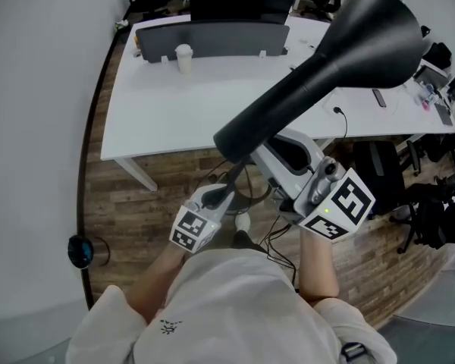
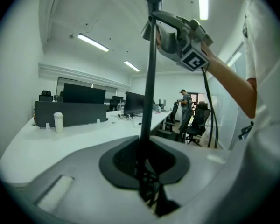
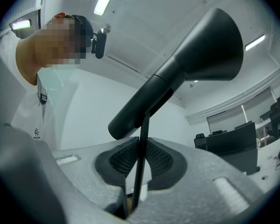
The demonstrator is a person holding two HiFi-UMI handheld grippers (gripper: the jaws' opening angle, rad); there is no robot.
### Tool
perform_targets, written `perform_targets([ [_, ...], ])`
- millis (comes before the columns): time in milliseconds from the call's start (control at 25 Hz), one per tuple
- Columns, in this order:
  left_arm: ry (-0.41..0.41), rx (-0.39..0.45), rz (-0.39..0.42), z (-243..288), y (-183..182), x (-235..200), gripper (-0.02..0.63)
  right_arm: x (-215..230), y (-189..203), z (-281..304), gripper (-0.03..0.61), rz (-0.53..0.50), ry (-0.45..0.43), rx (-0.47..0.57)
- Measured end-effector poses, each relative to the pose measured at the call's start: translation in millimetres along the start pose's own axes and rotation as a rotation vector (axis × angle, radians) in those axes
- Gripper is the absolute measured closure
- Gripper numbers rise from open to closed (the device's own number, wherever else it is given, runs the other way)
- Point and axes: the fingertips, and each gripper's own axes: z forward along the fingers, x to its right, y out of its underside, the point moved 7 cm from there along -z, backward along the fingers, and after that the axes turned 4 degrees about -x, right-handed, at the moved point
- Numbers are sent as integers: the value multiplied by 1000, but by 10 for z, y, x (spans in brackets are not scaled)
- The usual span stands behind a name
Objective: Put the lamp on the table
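Observation:
A black lamp hangs in the air between both grippers, in front of the white table (image 1: 205,101). Its big cone shade (image 1: 341,51) tilts up to the right in the head view, and its thin stem (image 2: 149,78) runs down from it. My left gripper (image 1: 229,192) is shut on the lower stem, which passes upright between its pads (image 2: 126,160). Higher up, just under the shade (image 3: 191,73), my right gripper (image 1: 269,158) is shut on the stem (image 3: 141,157). The right gripper (image 2: 177,36) also shows at the top of the left gripper view. The lamp's base is hidden.
On the table stand a paper cup (image 1: 184,58), a dark divider (image 1: 212,38) and monitors behind it. Small items lie at its right end. Office chairs (image 1: 379,173) and cables crowd the wooden floor on the right. A person (image 2: 185,101) stands far back.

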Motion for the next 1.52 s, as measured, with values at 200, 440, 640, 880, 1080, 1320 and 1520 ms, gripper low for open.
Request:
perform_targets([
  [200, -7, -14, -4, 283, -69, -203, 575, 379, 37, 59, 534, 7, -4, 2],
  [440, -27, -13, 5, 672, -237, -447, 575, 876, 33, 104, 534, 17, -21, 9],
  [640, -50, -22, -2, 1023, -386, -579, 575, 1313, 27, 84, 534, 25, -39, 14],
  [880, -69, -20, -10, 1428, -510, -696, 575, 1753, 40, 51, 535, 29, -68, 14],
  [1080, -82, -11, -12, 1703, -623, -803, 575, 2080, 53, 93, 535, 33, -94, 16],
  [1320, -85, -53, -33, 1823, -594, -894, 575, 2283, 141, 160, 535, 51, -106, 11],
  [1520, -98, -58, -38, 2031, -653, -934, 575, 2533, 153, 108, 535, 62, -114, 9],
])
